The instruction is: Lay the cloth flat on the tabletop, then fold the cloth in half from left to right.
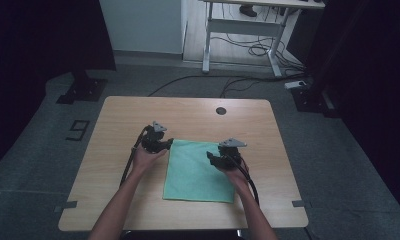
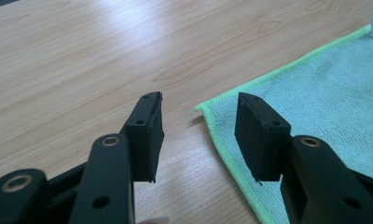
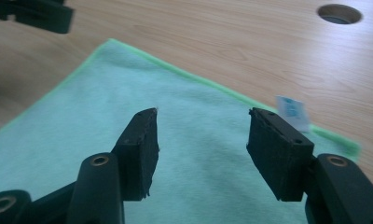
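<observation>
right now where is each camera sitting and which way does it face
High view: above the person's side, looking forward and down on the wooden table; both forearms, left gripper and right gripper show.
Left gripper view: on the left gripper, aimed at a corner of the green cloth; its open jaws show.
Right gripper view: on the right gripper, over the cloth, facing the table's cable hole; open jaws show.
All share the cloth.

Left gripper [image 1: 164,144] and right gripper [image 1: 214,159]: both hand-held, jaws apart, nothing between pads. Grippers face each other, well apart.
</observation>
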